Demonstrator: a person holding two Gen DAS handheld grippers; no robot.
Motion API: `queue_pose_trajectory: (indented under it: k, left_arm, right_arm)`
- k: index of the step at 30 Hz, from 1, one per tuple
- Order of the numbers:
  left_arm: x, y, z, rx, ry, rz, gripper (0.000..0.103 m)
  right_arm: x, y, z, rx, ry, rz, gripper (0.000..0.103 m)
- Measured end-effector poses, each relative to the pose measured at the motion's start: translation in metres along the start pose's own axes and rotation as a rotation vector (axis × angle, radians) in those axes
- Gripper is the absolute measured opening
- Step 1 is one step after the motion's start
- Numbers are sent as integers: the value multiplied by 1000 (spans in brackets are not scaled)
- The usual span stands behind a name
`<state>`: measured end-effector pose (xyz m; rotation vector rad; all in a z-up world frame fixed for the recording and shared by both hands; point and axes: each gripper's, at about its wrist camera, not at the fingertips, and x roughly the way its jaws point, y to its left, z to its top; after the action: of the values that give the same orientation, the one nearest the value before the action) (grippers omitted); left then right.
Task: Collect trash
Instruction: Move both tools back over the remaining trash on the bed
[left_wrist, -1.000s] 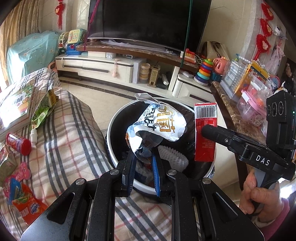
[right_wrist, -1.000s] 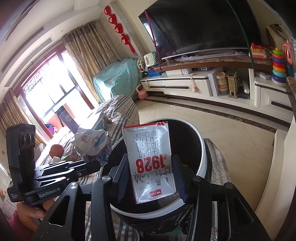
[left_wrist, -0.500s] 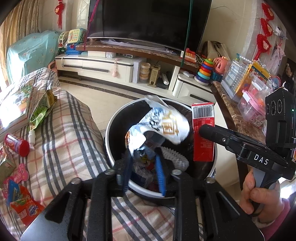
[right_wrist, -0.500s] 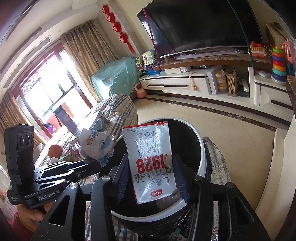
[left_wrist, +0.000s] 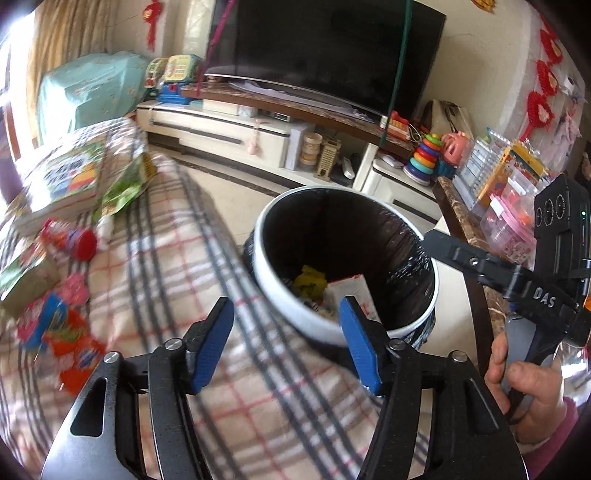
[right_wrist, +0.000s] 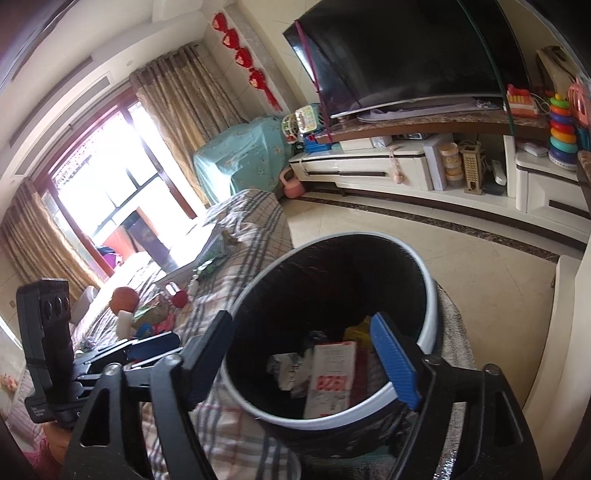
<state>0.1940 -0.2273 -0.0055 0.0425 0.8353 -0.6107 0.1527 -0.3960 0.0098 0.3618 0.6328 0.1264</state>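
Plaid blanket (left_wrist: 155, 280) flanks the bin (left_wrist: 280, 295); both empty grippers' jaws are opening.

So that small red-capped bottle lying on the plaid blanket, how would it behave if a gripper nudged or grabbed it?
The red-capped bottle looks round and lies on its side, so a nudge would probably roll it. The soft plaid blanket might slow that roll. It appears rigid plastic, so it likely would not crumple, though a curved side could slip between flat pads.

The white-rimmed, black-lined trash bin (right_wrist: 430, 295) stands upright just beyond the fingers (right_wrist: 395, 360) — inside lie a red-and-white milk carton (right_wrist: 330, 373), a crumpled wrapper (right_wrist: 286, 369) and yellow scraps (left_wrist: 309, 280).
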Motion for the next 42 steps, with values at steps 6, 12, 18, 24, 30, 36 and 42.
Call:
queue_pose_trajectory:
  k: [6,12,18,24,30,36,42]
  left_arm:
    - [-30,29,-24,-100,-32,26,66]
    - [-57,55,-45,-166,-58,65,68]
    - [-82,90,-66,-256,-83,112,68]
    - [-100,122,-87,-328,-84,163,69]
    - [-108,149,-107,-393,-70,197,69]
    - [-110,164,-113,-425,-75,212,70]
    - [-109,182,-116,-447,-68,231,73]
  right_arm:
    - [-2,28,-9,-32,4,38,97]
    - [5,56,-22,-59,29,73,98]
    - [18,84,-37,-96,69,115,98]
    - [34,107,-50,-116,117,144,98]
    - [46,121,-61,-132,146,159,98]
    - [58,134,-68,-147,181,168,98]
    - [69,142,-71,-168,193,167,98]
